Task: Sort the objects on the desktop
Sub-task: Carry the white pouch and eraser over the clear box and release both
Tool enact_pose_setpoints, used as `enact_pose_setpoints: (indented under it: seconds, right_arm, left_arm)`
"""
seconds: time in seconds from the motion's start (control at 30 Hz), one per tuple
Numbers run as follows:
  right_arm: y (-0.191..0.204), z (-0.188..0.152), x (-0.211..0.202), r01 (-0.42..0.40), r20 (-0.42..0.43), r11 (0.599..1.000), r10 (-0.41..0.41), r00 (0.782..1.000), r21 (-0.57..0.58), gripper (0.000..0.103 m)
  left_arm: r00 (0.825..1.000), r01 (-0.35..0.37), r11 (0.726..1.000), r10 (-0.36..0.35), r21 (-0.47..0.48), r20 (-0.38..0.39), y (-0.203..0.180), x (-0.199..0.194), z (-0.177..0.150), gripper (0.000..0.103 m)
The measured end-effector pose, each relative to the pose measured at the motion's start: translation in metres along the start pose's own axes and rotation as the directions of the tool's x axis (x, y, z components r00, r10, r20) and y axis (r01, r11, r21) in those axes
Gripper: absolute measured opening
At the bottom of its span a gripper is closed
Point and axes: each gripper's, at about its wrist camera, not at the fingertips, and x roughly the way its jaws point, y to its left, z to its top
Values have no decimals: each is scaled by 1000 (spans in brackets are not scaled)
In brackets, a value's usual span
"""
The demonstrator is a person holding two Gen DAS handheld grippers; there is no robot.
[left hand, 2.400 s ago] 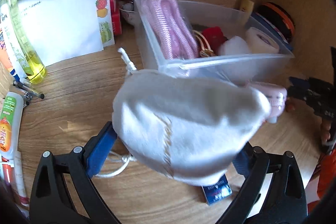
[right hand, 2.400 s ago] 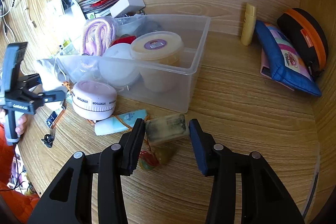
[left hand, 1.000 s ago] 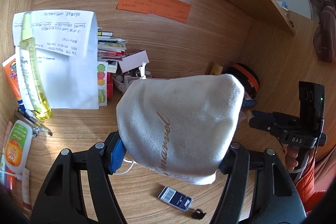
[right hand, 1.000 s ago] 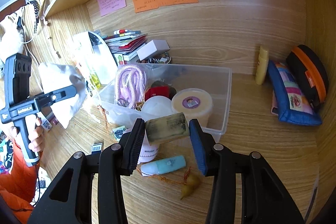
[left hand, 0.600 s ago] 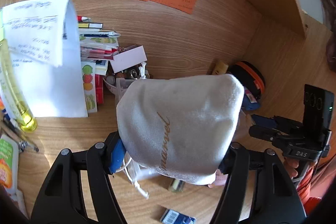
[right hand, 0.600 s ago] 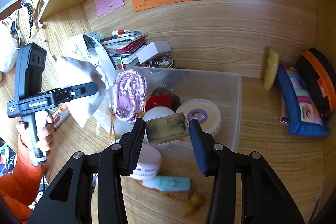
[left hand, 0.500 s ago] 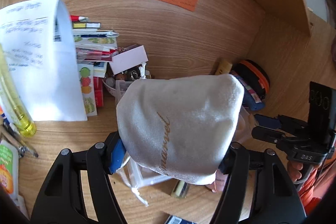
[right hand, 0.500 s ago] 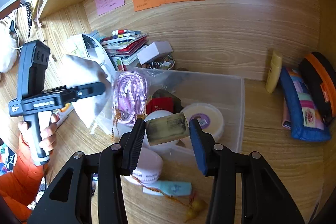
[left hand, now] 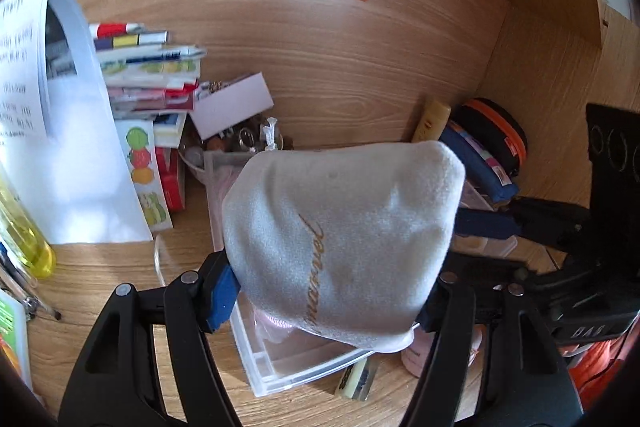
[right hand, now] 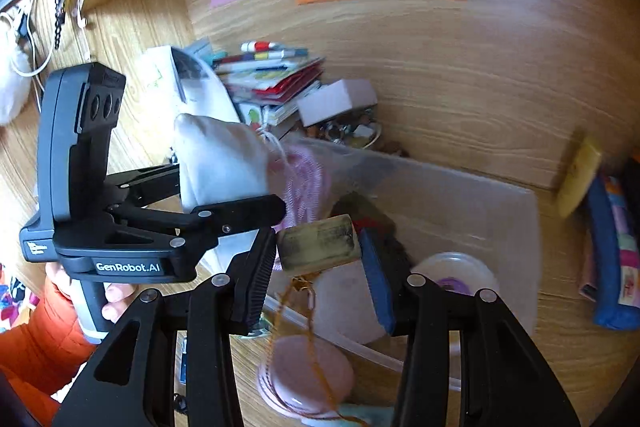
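My left gripper point(left hand: 328, 291) is shut on a white drawstring pouch point(left hand: 340, 231) with gold script, held above the left end of the clear plastic bin point(left hand: 256, 355). The pouch point(right hand: 220, 163) also shows in the right wrist view, beside the pink rope point(right hand: 304, 183) in the bin point(right hand: 500, 211). My right gripper point(right hand: 318, 267) is shut on a greenish block with a gold cord point(right hand: 318, 245), held over the bin's front. The left gripper's body point(right hand: 80, 187) is close on its left.
A stack of books and papers point(left hand: 144, 75) and a white box point(left hand: 232, 105) stand behind the bin. A round tub point(right hand: 456, 273) lies in the bin. A pink round case point(right hand: 304, 379) lies in front. A blue pouch point(right hand: 608, 251) and yellow tube point(right hand: 580, 175) lie right.
Both grippers have moved toward the bin with their loads. The pouch now hangs over the bin's left end, and the block is over its front; the two grippers are closer together.
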Motion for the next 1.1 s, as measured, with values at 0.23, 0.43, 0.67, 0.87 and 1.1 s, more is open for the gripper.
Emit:
enact_pose_setpoints:
  seconds: [0.23,0.43,0.67,0.87,1.1]
  right_arm:
    - [2,-9,8,40,-12,999,-40,999,-25,40]
    - [-3,-12,15,61,-41,998,-61,997,-18,40]
    - [-3,-16,19,22,-63,1000,-23,998,-10,41]
    - [-1,-16,20,44,-53,999,-45,998,-20,48]
    - [1,-13,17,78,-29,997,-79,996,-23,63]
  left_arm:
    - [1000,-9,1000,9,-10,-2,5,3,-2,69]
    - [997,-83,994,82,68,15,-8,7,-8,69]
    - [1000,-17,999,18,43,-8,-2,3,-6,76]
    - [1000,-19,999,19,41,-8,-4,-3,-8,76]
    - [1000,-22,999,22,45,8,-7,-9,-7,82]
